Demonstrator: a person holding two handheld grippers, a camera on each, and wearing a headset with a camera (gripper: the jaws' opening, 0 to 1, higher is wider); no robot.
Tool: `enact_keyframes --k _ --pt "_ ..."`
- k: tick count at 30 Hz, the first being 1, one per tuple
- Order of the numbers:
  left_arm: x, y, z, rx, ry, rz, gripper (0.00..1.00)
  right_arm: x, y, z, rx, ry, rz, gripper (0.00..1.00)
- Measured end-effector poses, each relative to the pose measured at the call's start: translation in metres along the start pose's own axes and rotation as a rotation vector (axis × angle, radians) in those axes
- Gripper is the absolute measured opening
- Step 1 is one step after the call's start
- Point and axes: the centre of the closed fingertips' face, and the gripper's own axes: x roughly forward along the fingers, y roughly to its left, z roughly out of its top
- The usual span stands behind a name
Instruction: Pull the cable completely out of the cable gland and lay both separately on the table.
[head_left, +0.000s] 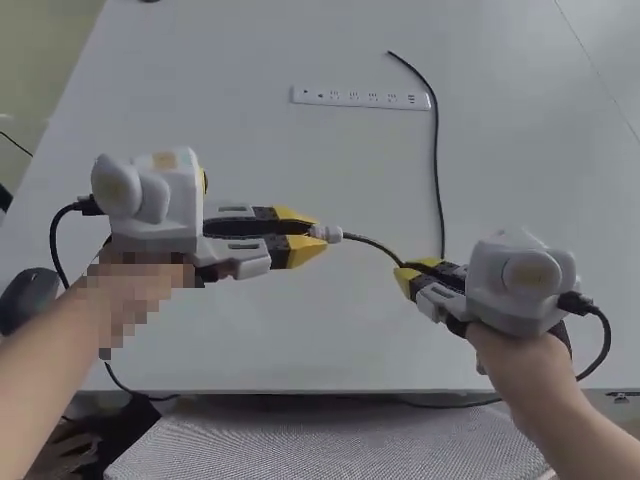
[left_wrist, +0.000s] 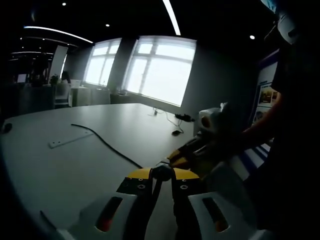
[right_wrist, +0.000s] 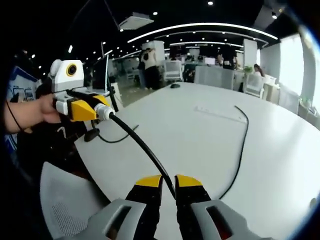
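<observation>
Mid-frame, left gripper clamps the cable gland; right gripper, lower right, is closed on the cable.

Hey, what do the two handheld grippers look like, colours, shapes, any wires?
They match. The left gripper and right gripper each have a boxy pale grey-white body, black mid-section and yellow jaw tips, with orange slots on the grey jaw arms. A black lead trails from each rear. No sleeves show on the forearms.

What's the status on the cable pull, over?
Left tool shut on cable gland. Right tool shut on cable. Cable not yet out, both above table. Power strip far back, clear.
</observation>
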Motion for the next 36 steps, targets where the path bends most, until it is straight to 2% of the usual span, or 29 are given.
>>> enact_keyframes --k 3,7,8,9,12,19,28,36 --pt "-0.003 0.001 0.000 0.004 -0.002 0.006 0.15 -0.005 0.003 0.006 -0.082 0.006 -0.010 0.10" --pt "-0.005 0.002 0.000 0.007 -0.002 0.007 0.15 -0.009 0.019 0.024 -0.187 -0.001 0.005 0.13" --pt "-0.005 0.002 0.000 0.009 0.000 0.006 0.15 -0.009 0.021 0.029 -0.229 -0.005 -0.002 0.13" --pt "-0.005 0.002 -0.001 0.011 0.005 0.005 0.15 -0.009 0.025 0.036 -0.305 -0.008 -0.010 0.12" --pt "-0.004 0.001 -0.002 0.018 0.017 0.002 0.15 -0.006 0.038 0.049 -0.376 -0.008 -0.009 0.13" --pt "-0.002 -0.001 -0.002 0.026 0.022 -0.005 0.15 0.006 0.061 0.058 -0.538 0.024 0.005 0.11" --pt "0.001 -0.003 -0.003 0.035 0.036 -0.016 0.15 0.010 0.064 0.059 -0.533 0.033 0.012 0.06" --pt "0.005 -0.002 -0.003 0.051 0.041 -0.019 0.15 0.012 0.059 0.057 -0.504 0.044 0.005 0.03"
